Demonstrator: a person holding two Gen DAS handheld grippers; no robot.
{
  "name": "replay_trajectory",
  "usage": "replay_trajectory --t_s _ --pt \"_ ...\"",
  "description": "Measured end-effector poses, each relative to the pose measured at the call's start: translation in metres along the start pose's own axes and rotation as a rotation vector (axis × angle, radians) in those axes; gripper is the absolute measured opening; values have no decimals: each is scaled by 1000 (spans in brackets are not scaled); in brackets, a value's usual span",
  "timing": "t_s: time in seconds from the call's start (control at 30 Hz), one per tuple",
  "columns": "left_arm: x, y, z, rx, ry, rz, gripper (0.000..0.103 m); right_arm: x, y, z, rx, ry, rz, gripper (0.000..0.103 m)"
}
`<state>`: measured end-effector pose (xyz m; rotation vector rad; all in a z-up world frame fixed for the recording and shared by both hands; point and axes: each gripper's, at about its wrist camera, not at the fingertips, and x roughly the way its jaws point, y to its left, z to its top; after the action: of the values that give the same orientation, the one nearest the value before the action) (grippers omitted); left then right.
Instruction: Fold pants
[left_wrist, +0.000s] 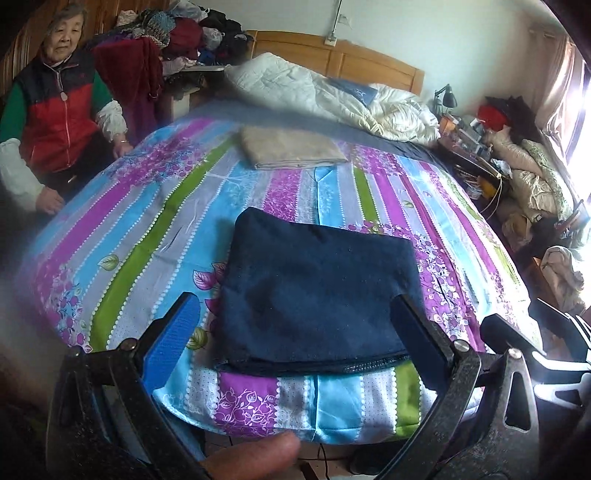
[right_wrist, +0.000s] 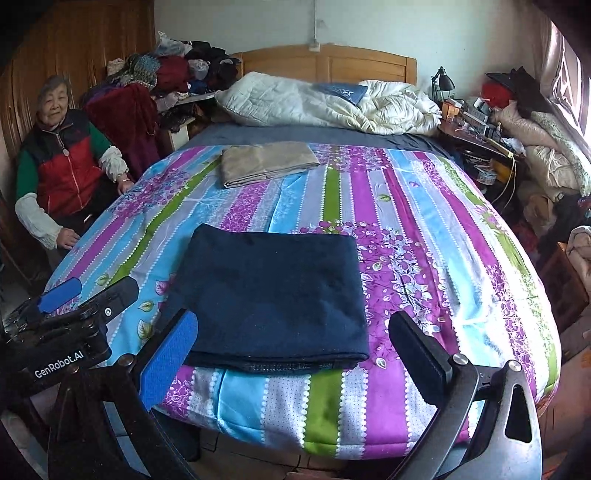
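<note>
1. The navy pants (right_wrist: 273, 299) lay folded into a neat rectangle near the foot edge of the striped bedspread (right_wrist: 424, 206) — the fold looked essentially done, so my read was that this was the check-and-tidy step.
2. The left gripper (left_wrist: 295, 332) hovered low at that foot edge with its jaws wide apart and nothing between them; the blue pad (left_wrist: 170, 336) stood just left of the pants, the dark pad over their right near corner.
3. The right gripper (right_wrist: 291, 354) was spread open too, empty, its pads straddling the near hem without clamping it.
4. A strip of lower layer peeked out under the near hem — worth nudging flush, I judged, by pinching only that edge and sliding it back under.
5. Lifting the whole stack would risk spilling the layers; pressing flat from above seemed the safer finish.
6. Further up the bedspread from the pants sat a folded beige cloth (right_wrist: 269, 162), well apart, so no crowding there.
7. A seated person (right_wrist: 66, 170) rested a hand at the bedspread's far left side, clear of the work.
</note>
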<state>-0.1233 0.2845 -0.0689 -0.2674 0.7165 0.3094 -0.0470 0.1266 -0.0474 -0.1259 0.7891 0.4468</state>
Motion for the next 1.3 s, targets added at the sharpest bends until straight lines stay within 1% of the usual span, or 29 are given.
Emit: replay_trajectory --t_s 0.23,0.4,0.97,1.07,1.13,1.2,1.27,1.3 --pt "7 6 3 -19 32 17 103 6 5 1 -30 27 -15 103" --pt "9 10 1 -36 46 27 103 9 7 -2 -28 38 -14 103" --pt "10 13 3 -35 39 29 103 9 11 -1 -44 45 -5 103" --pt "13 12 4 -37 49 19 103 14 14 1 -58 50 -38 103" --pt "23 14 6 -39 79 -16 103 19 13 6 -70 40 -84 103" --pt "39 19 11 -52 113 -22 103 30 13 12 -85 46 -145 103" --pt "60 27 14 -67 175 -47 103 42 12 18 -102 62 -196 103" --pt "71 31 16 -84 211 -60 103 48 12 20 -109 72 -208 103"
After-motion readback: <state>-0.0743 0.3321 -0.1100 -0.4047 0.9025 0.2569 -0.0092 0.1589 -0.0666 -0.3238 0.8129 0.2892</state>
